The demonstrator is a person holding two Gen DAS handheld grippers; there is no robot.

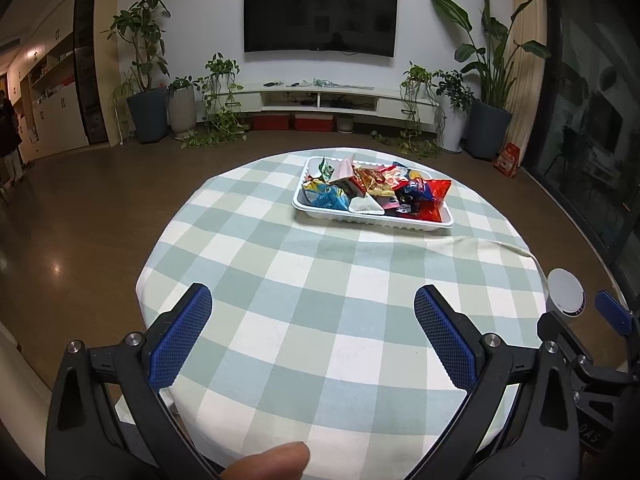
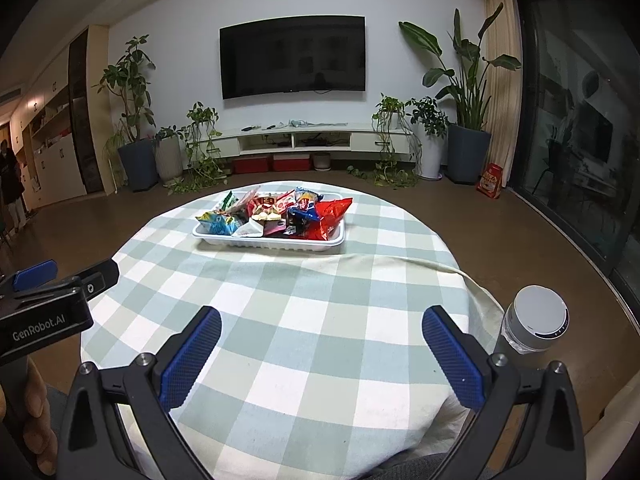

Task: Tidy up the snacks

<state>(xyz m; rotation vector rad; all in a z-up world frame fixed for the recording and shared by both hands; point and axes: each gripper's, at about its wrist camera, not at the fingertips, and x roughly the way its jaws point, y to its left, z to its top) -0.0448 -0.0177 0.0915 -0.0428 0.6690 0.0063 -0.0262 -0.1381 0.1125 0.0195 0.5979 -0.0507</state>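
A white tray (image 1: 376,222) heaped with several bright snack packets (image 1: 376,186) sits on the far side of a round table with a green and white checked cloth (image 1: 320,300). The right wrist view shows the same tray (image 2: 276,243) and snack packets (image 2: 280,216). My left gripper (image 1: 314,298) hangs open over the near part of the cloth, nothing between its blue pads. My right gripper (image 2: 322,322) is open too, beside it and well short of the tray. The left gripper's body (image 2: 44,308) shows at the right view's left edge.
A white-lidded cylinder (image 2: 534,320) stands just off the table's right edge. A fold of cloth (image 2: 400,262) runs across the table in front of the tray. Beyond are a brown floor, potted plants, a low TV unit and a wall TV. A person stands far left (image 1: 8,136).
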